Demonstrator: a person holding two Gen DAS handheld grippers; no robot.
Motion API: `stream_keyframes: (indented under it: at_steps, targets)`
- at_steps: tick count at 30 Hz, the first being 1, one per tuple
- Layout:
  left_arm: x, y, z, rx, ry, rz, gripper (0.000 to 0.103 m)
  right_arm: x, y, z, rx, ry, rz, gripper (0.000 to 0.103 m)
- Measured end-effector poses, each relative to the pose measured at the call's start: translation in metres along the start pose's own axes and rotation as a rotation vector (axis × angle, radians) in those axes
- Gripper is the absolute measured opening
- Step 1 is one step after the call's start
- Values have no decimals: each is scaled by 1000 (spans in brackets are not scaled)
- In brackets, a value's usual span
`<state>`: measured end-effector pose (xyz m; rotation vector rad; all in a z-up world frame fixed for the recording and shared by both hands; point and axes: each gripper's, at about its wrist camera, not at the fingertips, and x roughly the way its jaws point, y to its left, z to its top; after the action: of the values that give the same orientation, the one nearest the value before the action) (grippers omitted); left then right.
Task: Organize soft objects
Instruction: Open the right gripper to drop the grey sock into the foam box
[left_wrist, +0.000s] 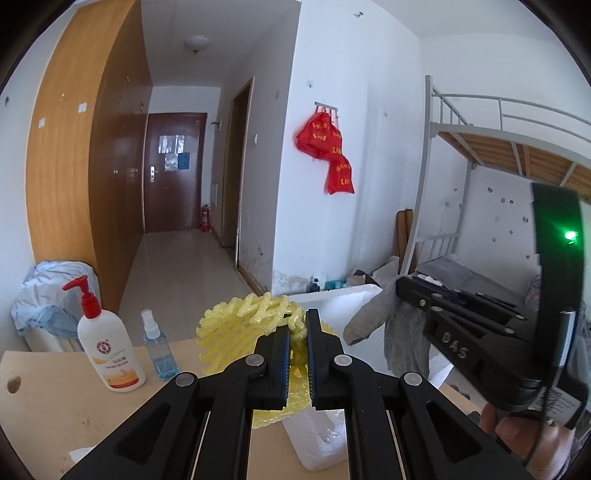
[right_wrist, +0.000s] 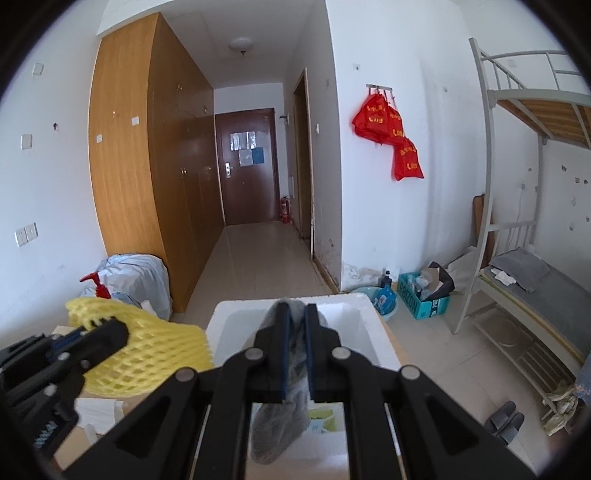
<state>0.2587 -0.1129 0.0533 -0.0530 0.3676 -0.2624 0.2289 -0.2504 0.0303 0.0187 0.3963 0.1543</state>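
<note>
Pointing a little downward, the left gripper (left_wrist: 298, 332) pinches yellow foam net (left_wrist: 236, 328) while the right gripper (right_wrist: 296, 325) pinches a grey sock (right_wrist: 279, 424) over the white foam box (right_wrist: 229, 325).

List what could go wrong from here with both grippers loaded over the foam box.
1. The yellow foam net is wide and springy; released by the left gripper, it may catch the white foam box rim and fall outside.
2. The grey sock dangles loosely from the right gripper, close to the net; they could snag.
3. The lotion bottle and spray bottle could be knocked.
</note>
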Motion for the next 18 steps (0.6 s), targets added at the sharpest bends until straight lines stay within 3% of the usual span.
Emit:
stream_keyframes:
  at_steps: [14, 16, 18]
  targets:
    - [0, 5, 2, -5, 2, 5, 8, 26, -9, -4, 18, 80, -9, 13]
    - [1, 6, 2, -11, 6, 3, 8, 23, -11, -4, 26, 72, -19, 33]
    - [2, 7, 3, -11, 9, 5, 8, 20, -10, -4, 24, 53, -43, 73]
